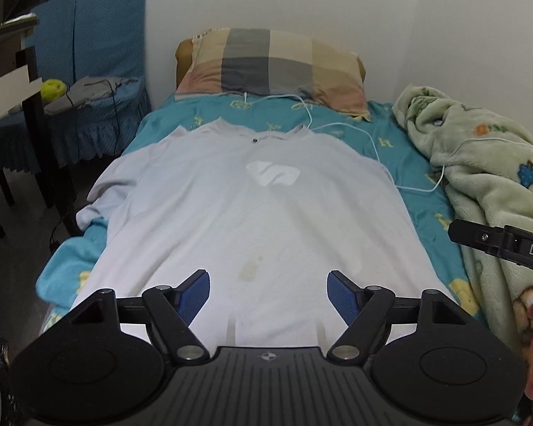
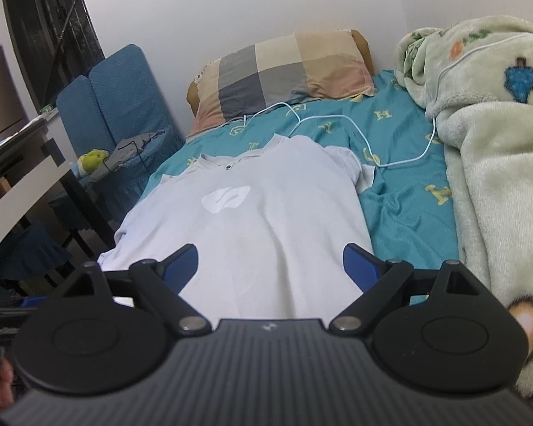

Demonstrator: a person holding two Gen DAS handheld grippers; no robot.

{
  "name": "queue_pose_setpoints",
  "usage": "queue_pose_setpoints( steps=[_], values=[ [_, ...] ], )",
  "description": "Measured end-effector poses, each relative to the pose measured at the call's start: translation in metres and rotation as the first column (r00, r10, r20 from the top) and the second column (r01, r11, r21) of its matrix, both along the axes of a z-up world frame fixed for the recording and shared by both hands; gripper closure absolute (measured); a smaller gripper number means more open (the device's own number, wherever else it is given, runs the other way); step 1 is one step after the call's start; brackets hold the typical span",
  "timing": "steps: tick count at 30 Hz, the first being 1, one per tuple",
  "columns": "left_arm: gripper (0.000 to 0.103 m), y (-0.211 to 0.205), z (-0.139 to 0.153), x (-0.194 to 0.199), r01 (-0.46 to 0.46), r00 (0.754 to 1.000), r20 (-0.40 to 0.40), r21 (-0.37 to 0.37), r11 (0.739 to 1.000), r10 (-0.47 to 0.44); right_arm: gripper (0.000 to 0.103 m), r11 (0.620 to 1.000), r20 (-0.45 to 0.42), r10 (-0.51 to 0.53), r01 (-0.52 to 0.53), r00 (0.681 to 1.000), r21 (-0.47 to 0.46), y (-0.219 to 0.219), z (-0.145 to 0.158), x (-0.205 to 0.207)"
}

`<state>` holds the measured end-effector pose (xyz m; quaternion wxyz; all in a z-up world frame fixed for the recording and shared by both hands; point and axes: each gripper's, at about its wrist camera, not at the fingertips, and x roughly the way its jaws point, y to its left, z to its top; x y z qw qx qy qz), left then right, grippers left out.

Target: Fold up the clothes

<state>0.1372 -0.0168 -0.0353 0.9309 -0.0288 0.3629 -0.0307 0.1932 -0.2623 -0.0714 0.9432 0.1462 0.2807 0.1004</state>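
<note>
On the bed [image 1: 152, 120], the pale shirt [image 1: 252, 220] lay spread flat, front up, collar toward the pillow [image 1: 270, 64], probably so its edges were easy to reach. Left gripper [image 1: 268, 294] and right gripper [image 2: 270, 266] hovered near the hem, both spread wide and holding nothing. Only the right view showed the right sleeve [image 2: 351, 167]; the left showed the other.
</note>
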Motion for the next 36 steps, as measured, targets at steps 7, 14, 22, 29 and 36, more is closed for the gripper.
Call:
queue_pose_setpoints(
  steps=[7,14,22,29,36],
  values=[
    [0.027,0.002,-0.033,0.017,-0.016,1.000,0.001,-0.034,0.999,0.017,0.035,0.999,-0.010,-0.025,0.025,1.000,0.023,-0.020,-0.007,0.034],
    [0.024,0.016,-0.051,0.023,-0.023,0.999,-0.036,-0.083,0.996,0.020,0.070,0.996,-0.058,-0.083,0.081,0.995,-0.040,-0.053,-0.045,0.122],
    [0.024,0.023,-0.067,0.041,-0.015,0.998,-0.065,-0.144,0.990,0.006,0.068,0.985,-0.097,-0.169,0.170,0.981,0.001,-0.095,-0.090,0.207],
    [0.024,0.037,-0.087,0.064,-0.058,0.990,-0.138,-0.219,0.974,0.028,0.068,0.971,-0.133,-0.161,0.181,0.978,0.154,-0.119,-0.124,0.252],
    [0.023,0.040,-0.095,0.070,-0.070,0.987,-0.160,-0.239,0.968,0.032,0.068,0.971,-0.124,-0.052,0.079,0.991,0.226,-0.105,-0.141,0.277]
  ],
)
